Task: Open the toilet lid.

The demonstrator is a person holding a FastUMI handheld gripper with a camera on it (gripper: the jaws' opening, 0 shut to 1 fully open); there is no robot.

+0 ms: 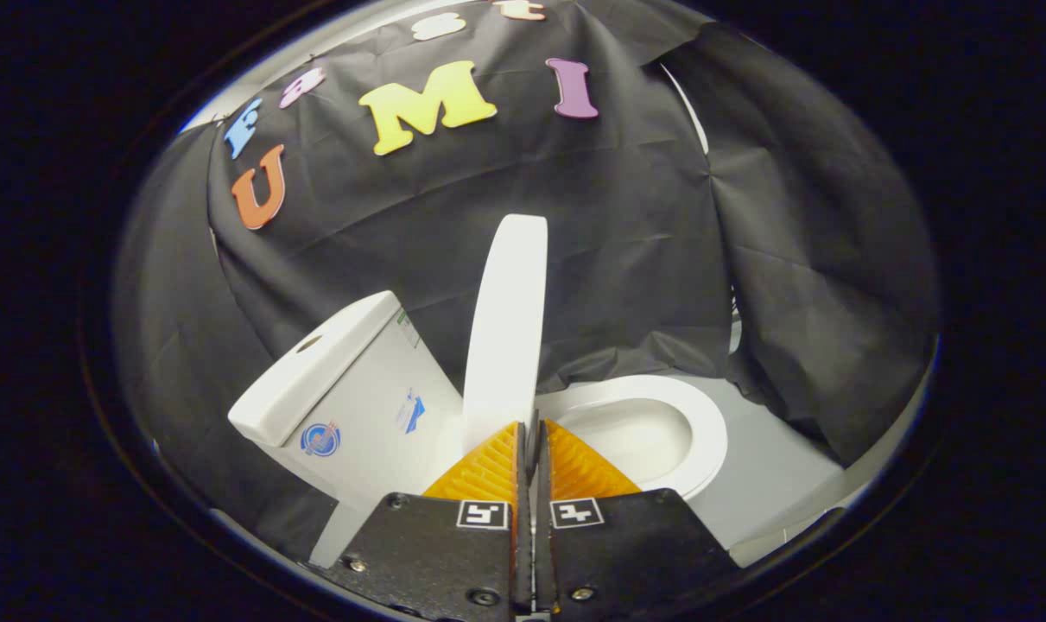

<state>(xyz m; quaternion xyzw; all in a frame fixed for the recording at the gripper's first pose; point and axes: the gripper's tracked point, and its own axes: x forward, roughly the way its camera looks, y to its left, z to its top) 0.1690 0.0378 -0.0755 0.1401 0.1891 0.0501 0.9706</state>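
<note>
Black cloth [626, 259] draping booth wall, pale floor [773, 466] showing at 4 o'clock. Lid [507, 328] standing upright, edge-on, between tank [350, 389] at 9 o'clock and bowl [652, 432] at 3. Gripper [532, 432] fingers nearly closed, pinching lid's lower edge.

A black cloth [626, 225] hangs as the booth's wall, creased and wrinkled, draped in loose folds down to the floor. A separate fold of the same cloth [816, 259] hangs to the right, its lower edge lifted a little. The floor [773, 475] is pale grey, smooth and bare where it shows below the cloth. Above the cloth's top edge a strip of lighter wall [350, 39] shows, brightly lit.
</note>
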